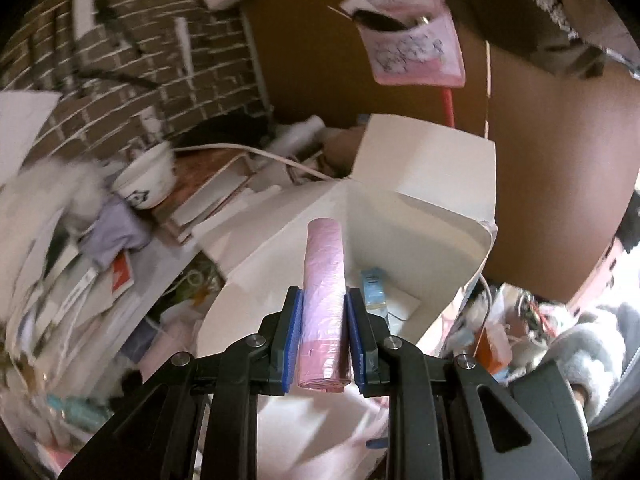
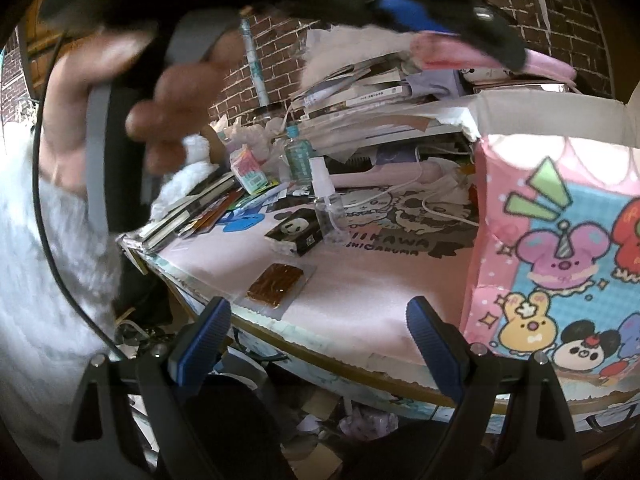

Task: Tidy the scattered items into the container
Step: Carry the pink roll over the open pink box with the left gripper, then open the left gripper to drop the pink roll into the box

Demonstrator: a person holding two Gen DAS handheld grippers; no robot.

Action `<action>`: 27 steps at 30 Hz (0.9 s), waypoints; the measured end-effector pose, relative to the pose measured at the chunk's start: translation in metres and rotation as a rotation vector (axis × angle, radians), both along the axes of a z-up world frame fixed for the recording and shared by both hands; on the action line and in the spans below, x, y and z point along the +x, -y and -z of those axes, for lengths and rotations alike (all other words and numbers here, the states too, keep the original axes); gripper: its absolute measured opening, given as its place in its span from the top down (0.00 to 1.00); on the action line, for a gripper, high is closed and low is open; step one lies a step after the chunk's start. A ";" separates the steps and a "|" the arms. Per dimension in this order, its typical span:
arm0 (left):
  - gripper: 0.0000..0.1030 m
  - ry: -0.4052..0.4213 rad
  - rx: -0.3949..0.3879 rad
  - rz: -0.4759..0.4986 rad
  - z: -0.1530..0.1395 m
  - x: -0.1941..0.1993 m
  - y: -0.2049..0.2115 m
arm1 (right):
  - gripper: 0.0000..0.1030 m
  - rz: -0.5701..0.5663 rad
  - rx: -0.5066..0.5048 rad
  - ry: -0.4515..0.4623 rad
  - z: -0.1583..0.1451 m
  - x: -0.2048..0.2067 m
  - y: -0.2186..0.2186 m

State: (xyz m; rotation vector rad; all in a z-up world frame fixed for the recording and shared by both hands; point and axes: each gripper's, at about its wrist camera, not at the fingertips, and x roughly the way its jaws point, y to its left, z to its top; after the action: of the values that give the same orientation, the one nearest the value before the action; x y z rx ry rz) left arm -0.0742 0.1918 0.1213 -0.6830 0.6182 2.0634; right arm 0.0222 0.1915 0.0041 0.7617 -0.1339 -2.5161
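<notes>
Blurring overhead, the left gripper point(image 2: 452, 20) hides its fingers.

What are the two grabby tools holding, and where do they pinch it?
The left tool pinches the pink roll of bags at its near end, blue pads on both sides. The right tool is open and holds nothing.

Pink roll of plastic bags point(image 1: 323, 304): cylindrical, crinkled film, held lengthwise above the open box point(image 1: 424, 208). Box: white inside, flaps up, pink cartoon print outside point(image 2: 560, 264); a blue packet point(image 1: 373, 285) lies on its floor. On desk: panda box point(image 2: 295, 233), clear spray bottle point(image 2: 327, 208), brown snack packet point(image 2: 274, 285)
</notes>
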 end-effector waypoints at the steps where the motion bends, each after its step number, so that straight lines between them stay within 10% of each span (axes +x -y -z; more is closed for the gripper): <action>1: 0.84 0.007 -0.009 0.011 0.000 -0.001 -0.004 | 0.15 -0.001 0.000 -0.001 0.000 0.000 0.000; 27: 0.82 0.108 -0.259 0.065 0.036 -0.019 -0.064 | 0.15 0.013 -0.046 0.001 0.000 0.002 -0.015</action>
State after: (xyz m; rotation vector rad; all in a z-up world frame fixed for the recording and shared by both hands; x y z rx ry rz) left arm -0.0935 0.2560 0.0851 -0.9048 0.8428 1.8904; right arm 0.0244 0.2067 0.0040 0.7465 -0.1966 -2.5156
